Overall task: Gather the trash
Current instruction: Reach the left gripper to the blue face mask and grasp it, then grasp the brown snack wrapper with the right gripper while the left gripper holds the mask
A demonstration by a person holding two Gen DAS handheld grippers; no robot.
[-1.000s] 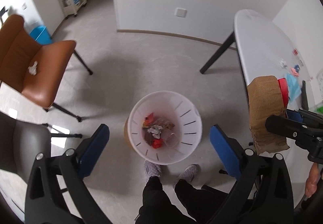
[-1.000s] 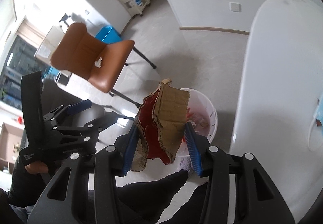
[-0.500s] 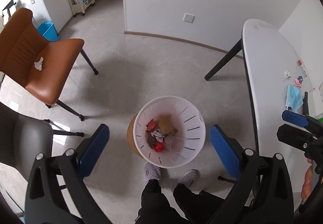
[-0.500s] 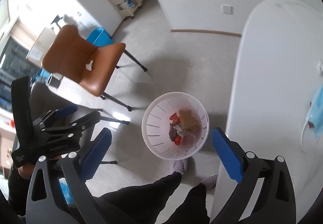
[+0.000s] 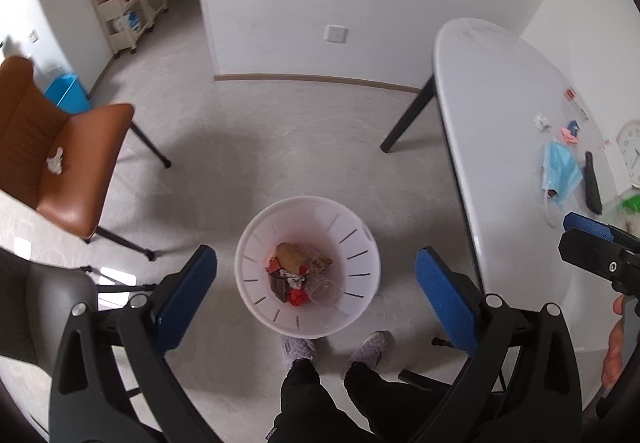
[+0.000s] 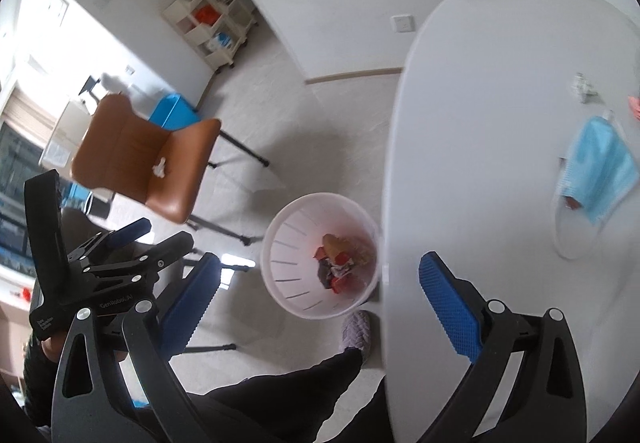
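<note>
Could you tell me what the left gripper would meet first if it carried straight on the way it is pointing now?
Most likely the white bin on the floor, which sits between the open fingers of the left gripper; nothing shows in between, though depth is hard to judge.

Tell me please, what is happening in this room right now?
A person is collecting trash with a handheld gripper in each hand. The white bin stands on the floor by their feet and already holds cardboard and wrappers. The right gripper and the left gripper both have their jaws wide open and hold nothing. More litter waits: a blue face mask and small scraps on the white table, and a crumpled tissue on the brown chair.
</note>
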